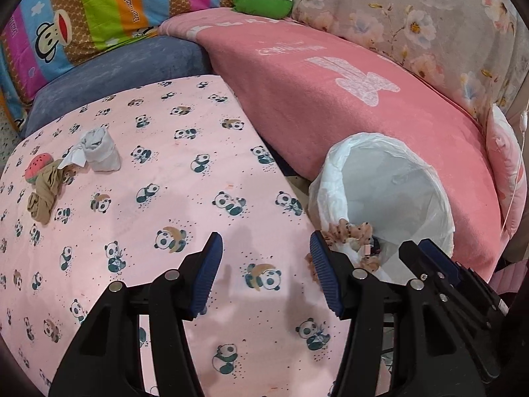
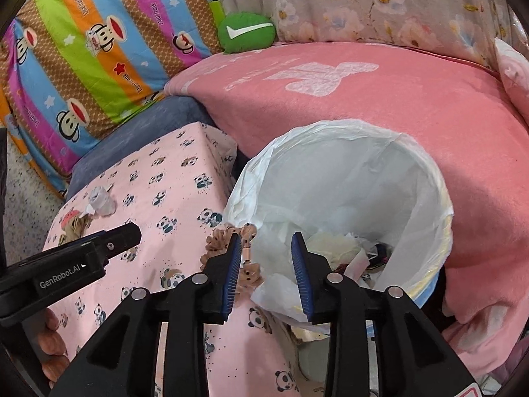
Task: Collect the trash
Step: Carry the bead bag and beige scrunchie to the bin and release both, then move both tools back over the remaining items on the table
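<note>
The left gripper [image 1: 264,261] hangs over the panda-print cloth [image 1: 165,172] with its 2 blue-padded jaws spread wide and nothing between them. Ahead of it and off to its left lie a grey rolled sock [image 1: 101,152], a scrap of white tissue [image 1: 73,158], a tan stocking [image 1: 43,195] and a watermelon-print piece [image 1: 38,167], all bunched close together.

The right gripper [image 2: 266,258] is held above the near rim of the bin with the white liner [image 2: 330,178], jaws parted and empty. Just left of its left finger a brown spotted scrunchie [image 2: 228,236] drapes over the liner's edge, touching it. Inside the bin, ahead and slightly right of the fingers, sits crumpled white paper [image 2: 330,244] with some dark bits I cannot identify. A pink blanket [image 2: 396,106] lies beyond the bin.
</note>
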`<state>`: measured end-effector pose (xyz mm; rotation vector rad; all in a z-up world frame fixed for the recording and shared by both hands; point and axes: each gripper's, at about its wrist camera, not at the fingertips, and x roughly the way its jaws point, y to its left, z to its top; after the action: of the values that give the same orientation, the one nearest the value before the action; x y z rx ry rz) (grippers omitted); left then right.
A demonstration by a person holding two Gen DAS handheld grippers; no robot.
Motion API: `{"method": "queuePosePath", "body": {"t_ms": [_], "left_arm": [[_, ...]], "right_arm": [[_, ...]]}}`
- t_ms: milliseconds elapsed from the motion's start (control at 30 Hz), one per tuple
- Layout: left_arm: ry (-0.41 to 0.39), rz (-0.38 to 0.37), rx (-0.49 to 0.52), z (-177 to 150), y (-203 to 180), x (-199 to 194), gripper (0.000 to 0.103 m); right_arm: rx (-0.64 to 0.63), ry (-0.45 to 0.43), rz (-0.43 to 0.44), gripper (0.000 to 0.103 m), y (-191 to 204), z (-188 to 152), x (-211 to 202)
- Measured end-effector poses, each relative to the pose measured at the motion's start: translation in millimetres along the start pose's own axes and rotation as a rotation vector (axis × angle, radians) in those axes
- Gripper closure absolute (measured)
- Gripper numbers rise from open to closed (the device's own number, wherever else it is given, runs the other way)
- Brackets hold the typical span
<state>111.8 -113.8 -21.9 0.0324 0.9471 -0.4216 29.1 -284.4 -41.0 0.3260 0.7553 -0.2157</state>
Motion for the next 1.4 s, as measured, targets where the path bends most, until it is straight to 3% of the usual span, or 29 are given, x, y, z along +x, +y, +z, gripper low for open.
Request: {"method": "queuePosePath", "body": {"t_ms": [233,333,367,400,667,700,800,867,1000,1400], "left_arm": [[0.018,0.017,-0.027,-6,22,4,0.051],[0.021,0.016,-0.034,-6,27,5,0.051],[0.022,0.015,-0.036,-6,27,5,0.051],[0.024,0.016,-0.039,-5,28,6,0.051],[0.023,0.009,-0.052,-4,35,7,0.051],[0.023,0.009,-0.052,-4,35,6,0.051],[0.022,0.006,-0.06,-4,37,6,0.051],[0.021,0.006,-0.066,-4,40,5,0.051],[0.014,0.011,-0.081,-5,45,1,0.046],[-0.007,0.027,-0.137,-8,79,-13,0.045]], "right_arm": [[-0.012,0.063,-0.004,0.072,12,-7,36],[-0.014,0.089,-0.005,0.086,12,-10,46],[-0.012,0.098,-0.005,0.096,11,-10,48],[-0.007,0.103,-0.006,0.096,10,-10,49],[0.037,-0.007,-0.081,0.096,-11,20,19],[0.05,-0.024,-0.1,0.096,-16,25,15],[0.08,-0.068,-0.161,0.081,-25,34,7],[0.082,-0.076,-0.146,0.07,-25,35,2],[0.051,-0.07,-0.112,0.07,-10,31,-1],[-0.066,-0.045,-0.04,0.061,55,19,0]]}}
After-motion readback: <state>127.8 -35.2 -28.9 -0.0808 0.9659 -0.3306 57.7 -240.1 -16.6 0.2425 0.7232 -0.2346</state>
